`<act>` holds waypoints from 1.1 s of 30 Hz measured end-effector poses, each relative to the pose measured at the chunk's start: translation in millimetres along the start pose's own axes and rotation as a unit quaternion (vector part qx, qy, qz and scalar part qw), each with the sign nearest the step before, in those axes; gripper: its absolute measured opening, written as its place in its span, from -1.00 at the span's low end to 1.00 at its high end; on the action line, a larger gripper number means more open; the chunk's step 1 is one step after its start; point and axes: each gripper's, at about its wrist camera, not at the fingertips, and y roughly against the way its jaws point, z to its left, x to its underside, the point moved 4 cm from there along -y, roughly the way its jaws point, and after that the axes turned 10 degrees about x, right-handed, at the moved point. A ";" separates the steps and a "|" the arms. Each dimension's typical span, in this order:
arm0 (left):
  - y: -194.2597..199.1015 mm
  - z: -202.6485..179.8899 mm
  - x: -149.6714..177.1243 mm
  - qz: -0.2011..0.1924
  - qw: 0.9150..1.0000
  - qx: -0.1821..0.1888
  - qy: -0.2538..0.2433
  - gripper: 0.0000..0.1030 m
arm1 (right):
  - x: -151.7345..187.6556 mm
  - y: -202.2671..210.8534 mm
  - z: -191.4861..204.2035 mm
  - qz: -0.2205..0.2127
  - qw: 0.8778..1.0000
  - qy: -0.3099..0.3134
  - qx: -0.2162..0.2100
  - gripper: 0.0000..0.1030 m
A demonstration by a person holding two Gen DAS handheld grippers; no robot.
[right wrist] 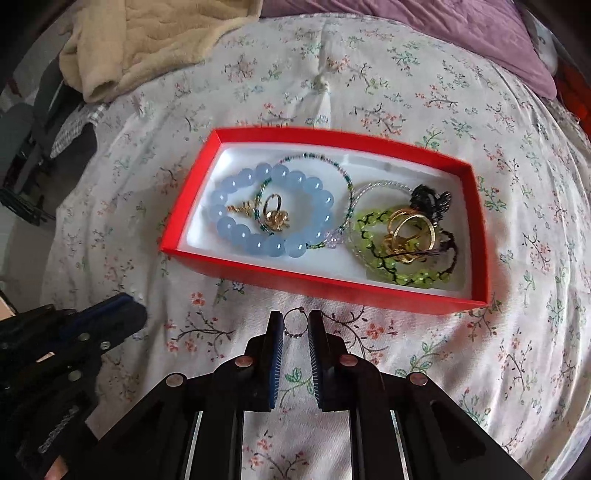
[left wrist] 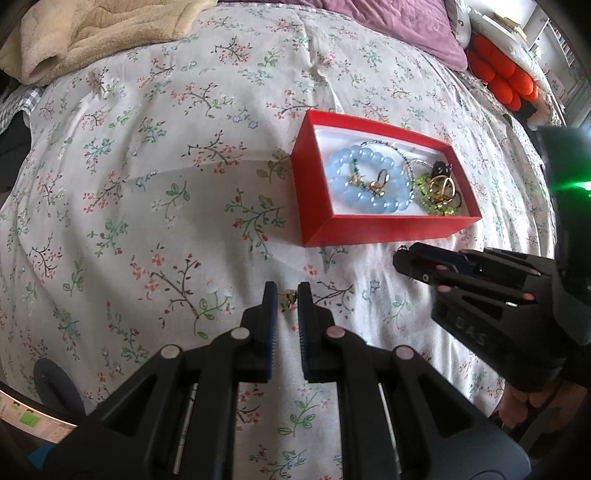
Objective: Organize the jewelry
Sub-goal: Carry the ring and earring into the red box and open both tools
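Right wrist view: right gripper [right wrist: 295, 325] pinches a thin wire hoop earring [right wrist: 295, 323] at its tips, just short of the red box [right wrist: 332, 286]. Left gripper [left wrist: 287, 297] nips a small gold earring [left wrist: 290, 297] over the bed [left wrist: 147, 184], box beyond.

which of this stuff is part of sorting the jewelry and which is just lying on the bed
Job: red box, blue bead bracelet, green bead bracelet, gold rings, thin hoop in right gripper, small gold piece in left gripper.

Lying about: beige blanket, purple pillow.
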 end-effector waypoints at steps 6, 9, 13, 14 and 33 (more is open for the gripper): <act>7.0 -11.0 -9.6 -0.019 1.000 0.022 -0.005 -0.77 | -2.8 30.2 -20.0 -0.031 0.999 -0.022 -0.019 -0.73; 8.3 -16.9 -17.2 -0.028 0.999 0.033 -0.006 -0.77 | -7.8 36.9 -31.6 -0.038 0.998 -0.037 -0.024 -0.73; 5.9 -25.1 -29.2 -0.039 0.998 0.044 -0.007 -0.77 | -11.3 39.3 -49.6 -0.039 0.997 -0.063 -0.028 -0.73; 5.0 -26.3 -31.7 -0.042 0.998 0.045 -0.007 -0.77 | -12.6 39.1 -53.7 -0.039 0.996 -0.070 -0.030 -0.73; -17.5 -48.4 -63.1 -0.068 0.996 0.047 -0.015 -0.66 | -28.0 22.4 -78.5 -0.026 0.992 -0.115 -0.047 -0.67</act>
